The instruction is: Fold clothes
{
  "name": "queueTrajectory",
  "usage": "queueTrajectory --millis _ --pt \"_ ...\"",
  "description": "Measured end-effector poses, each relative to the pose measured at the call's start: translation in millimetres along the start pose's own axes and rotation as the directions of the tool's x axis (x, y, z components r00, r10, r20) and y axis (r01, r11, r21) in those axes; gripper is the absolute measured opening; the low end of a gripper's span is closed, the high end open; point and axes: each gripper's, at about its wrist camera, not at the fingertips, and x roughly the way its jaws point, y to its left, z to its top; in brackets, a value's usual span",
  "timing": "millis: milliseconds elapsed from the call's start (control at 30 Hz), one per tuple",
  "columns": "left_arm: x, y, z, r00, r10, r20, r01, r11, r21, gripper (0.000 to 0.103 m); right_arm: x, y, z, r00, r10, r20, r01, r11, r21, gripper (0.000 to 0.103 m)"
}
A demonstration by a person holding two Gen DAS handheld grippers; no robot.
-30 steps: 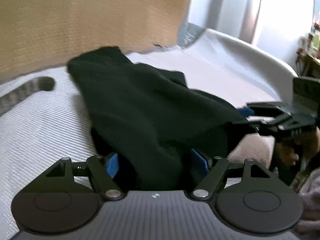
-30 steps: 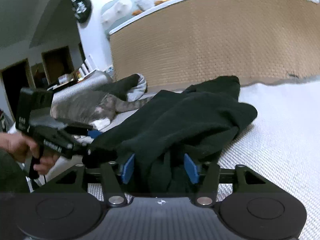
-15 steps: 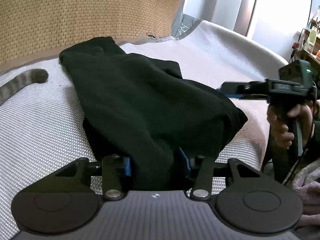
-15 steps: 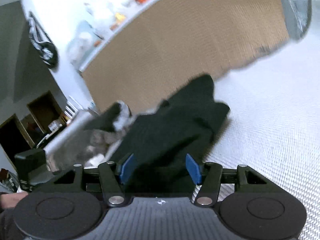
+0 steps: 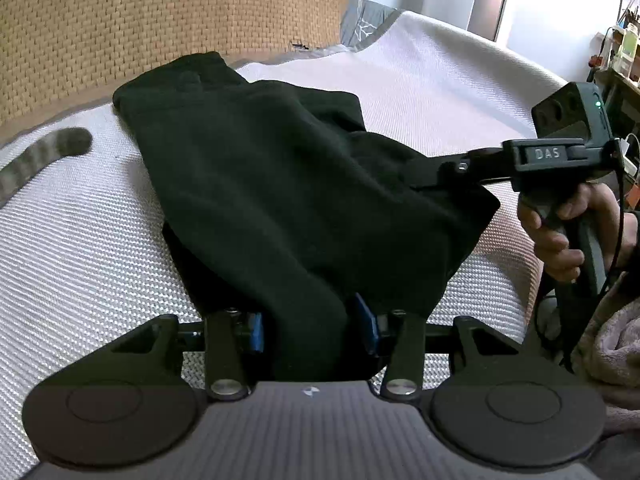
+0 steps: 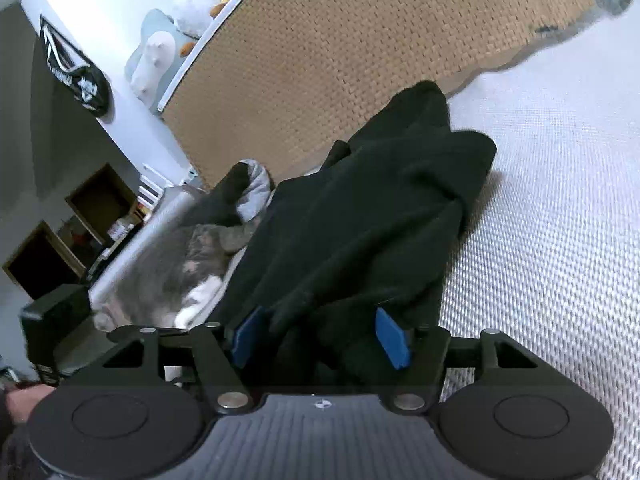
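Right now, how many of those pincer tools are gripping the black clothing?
2. The left gripper pinches the black garment at its near edge; the right gripper holds its right-hand side.

Two fisheye views, each looking forward along a handheld tool, low and close over a white woven bed. The left tool [image 5: 312,330] camera faces the woven headboard [image 5: 160,20] at 12 o'clock, with the right tool [image 5: 448,170] at 3 o'clock. The right tool's tilted view faces the same headboard, a cat [image 6: 176,276] at 9 o'clock. Both share the black garment [image 5: 280,200] at centre.
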Motion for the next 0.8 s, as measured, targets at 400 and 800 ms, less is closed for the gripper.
queueTrajectory --millis 400,800 --pt "-3 1 -1 1.0 -0.027 0.012 0.027 1.0 0.002 0.042 1 12 1 1.0 -0.012 0.017 0.014 0.995 -0.102 0.029" --pt "-6 3 -2 0.999 -0.02 0.039 0.019 1.0 0.015 0.041 -6 14 -2 1.0 -0.026 0.014 0.028 0.987 -0.157 0.027"
